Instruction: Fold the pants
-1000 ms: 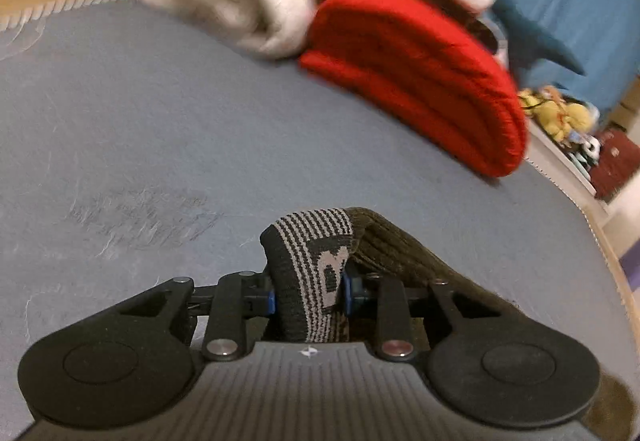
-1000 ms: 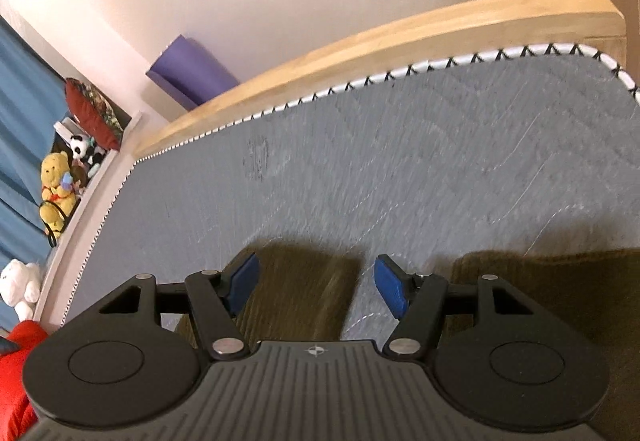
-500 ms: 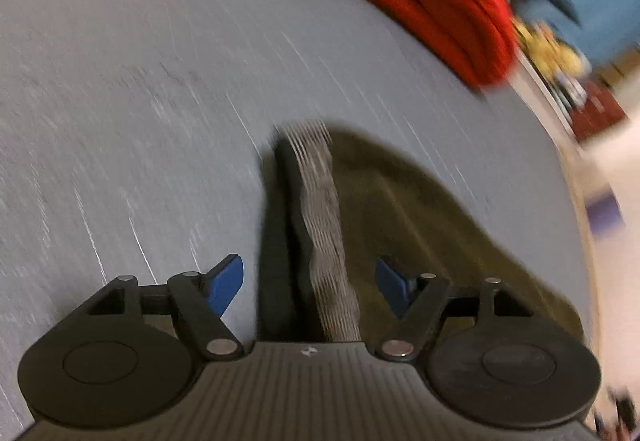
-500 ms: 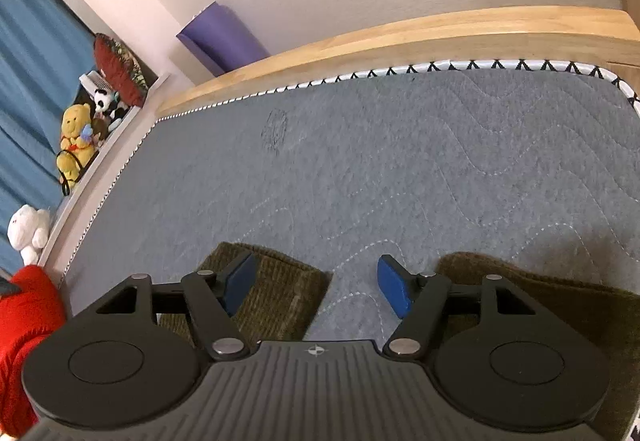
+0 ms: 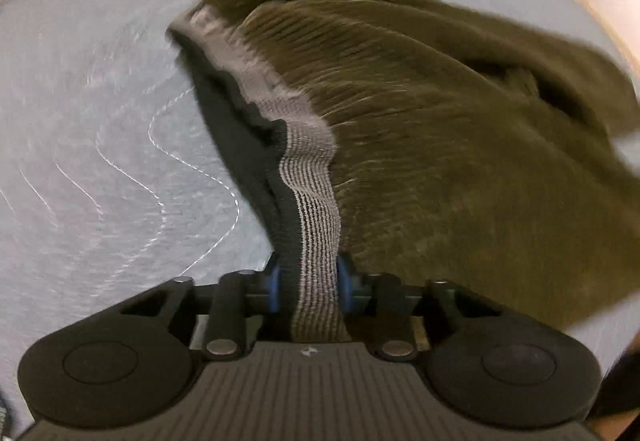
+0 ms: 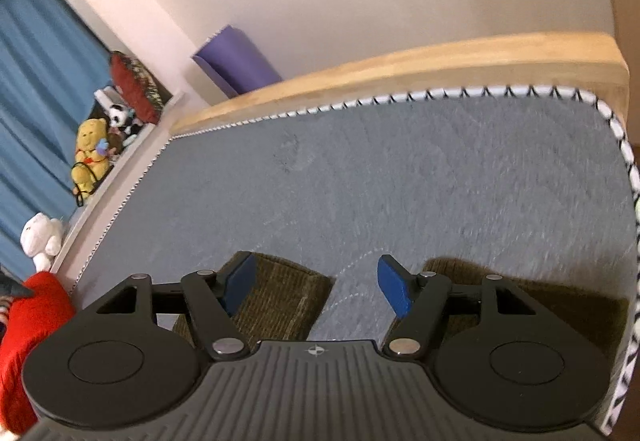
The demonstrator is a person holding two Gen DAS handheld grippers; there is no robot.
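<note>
The left gripper (image 5: 308, 283) is clamped on the striped grey waistband (image 5: 316, 209) of the olive corduroy pants (image 5: 440, 145), its blue pads pressed against the band from both sides. The pants spread out from that grip across the grey mattress (image 5: 100, 161), the cloth rumpled and partly lifted; this view is blurred, so finer creases cannot be made out.

The right gripper (image 6: 316, 283) hangs with its jaws well apart and nothing between them, above the bare strip of mattress that separates the two leg ends (image 6: 280, 293), which lie flat toward the near edge of the bed.

Judging by this, the step in hand is bringing one end of the pants over to meet the other, with the waistband as the carried end. The next move likely calls for the right gripper to take hold of a leg end or pin the cloth, so the fold lands square and does not drag.

No lettering or brand can be read: the waistband shows only its knit stripes, and the small emblem on each gripper body carries no legible words.
</note>
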